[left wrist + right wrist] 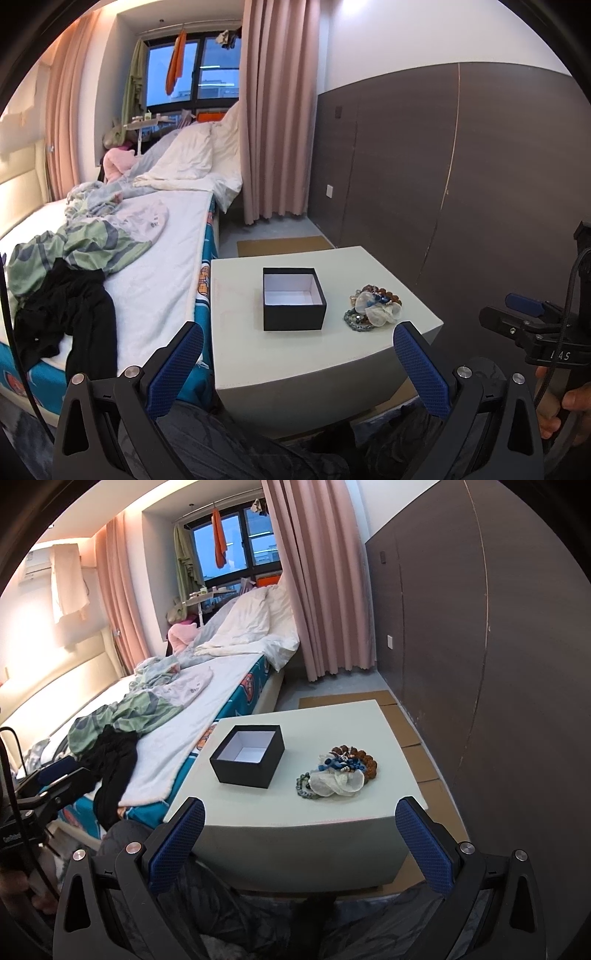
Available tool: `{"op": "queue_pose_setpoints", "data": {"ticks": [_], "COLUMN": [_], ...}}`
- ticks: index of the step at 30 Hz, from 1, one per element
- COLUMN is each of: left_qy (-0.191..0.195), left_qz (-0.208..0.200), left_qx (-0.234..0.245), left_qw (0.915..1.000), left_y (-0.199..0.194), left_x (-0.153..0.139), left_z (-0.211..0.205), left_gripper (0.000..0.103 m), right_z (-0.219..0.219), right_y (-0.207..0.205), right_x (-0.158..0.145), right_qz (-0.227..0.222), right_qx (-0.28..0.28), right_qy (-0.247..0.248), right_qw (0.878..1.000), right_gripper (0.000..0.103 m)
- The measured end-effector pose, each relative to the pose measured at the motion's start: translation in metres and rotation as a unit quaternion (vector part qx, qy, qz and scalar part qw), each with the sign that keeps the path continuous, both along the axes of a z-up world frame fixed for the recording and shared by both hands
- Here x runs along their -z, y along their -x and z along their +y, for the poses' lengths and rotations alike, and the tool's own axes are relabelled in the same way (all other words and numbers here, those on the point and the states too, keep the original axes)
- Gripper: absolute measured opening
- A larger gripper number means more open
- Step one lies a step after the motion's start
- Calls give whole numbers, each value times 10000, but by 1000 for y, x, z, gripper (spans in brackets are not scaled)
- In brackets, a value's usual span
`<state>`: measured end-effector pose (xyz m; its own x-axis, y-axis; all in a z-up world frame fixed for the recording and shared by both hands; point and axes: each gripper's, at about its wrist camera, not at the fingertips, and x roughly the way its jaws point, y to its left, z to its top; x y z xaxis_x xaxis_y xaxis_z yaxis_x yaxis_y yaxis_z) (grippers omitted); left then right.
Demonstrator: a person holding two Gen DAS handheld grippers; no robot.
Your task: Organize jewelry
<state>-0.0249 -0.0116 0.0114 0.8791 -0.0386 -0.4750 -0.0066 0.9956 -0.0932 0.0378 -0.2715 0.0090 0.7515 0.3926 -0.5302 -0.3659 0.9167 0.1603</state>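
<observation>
Jewelry pile (pixel 336 773) beside open black box (pixel 247 755) on table (pixel 351 716); both hand-held grippers spread wide, empty

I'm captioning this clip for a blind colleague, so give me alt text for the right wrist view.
An open, empty black square cardboard box with a white interior sits on a pale green bedside table, left of a heap of beaded bracelets and sheer fabric pieces. The open right gripper hangs short of the table's near edge, holding nothing; an unmade bed lies left.

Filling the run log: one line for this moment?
left gripper open, idle | right gripper open, idle | box empty | jewelry piled on table
</observation>
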Motion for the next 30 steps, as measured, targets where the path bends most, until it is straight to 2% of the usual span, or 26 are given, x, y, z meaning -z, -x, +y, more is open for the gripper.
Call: {"op": "queue_pose_setpoints", "data": {"ticks": [13, 21, 25, 30], "left_qy": [127, 106, 74, 66], "left_qz": [137, 346, 493, 633], "left_qx": [-9, 164, 294, 492], "left_qw": [9998, 9992, 9983, 9968], "left_y": [-10, -39, -58, -80], "left_x": [5, 8, 12, 19], "left_z": [3, -5, -14, -27], "left_gripper": [102, 102, 102, 102], "right_z": [-2, -18, -30, -40], "right_y": [-4, -19, -34, -50], "right_x": [1, 4, 10, 18], "right_qz": [-17, -25, 117, 228], "right_qx": [30, 119, 88, 187], "right_qy": [43, -77, -265, -253], "right_qw": [10000, 9999, 9995, 9992], "right_gripper": [103, 103, 103, 103]}}
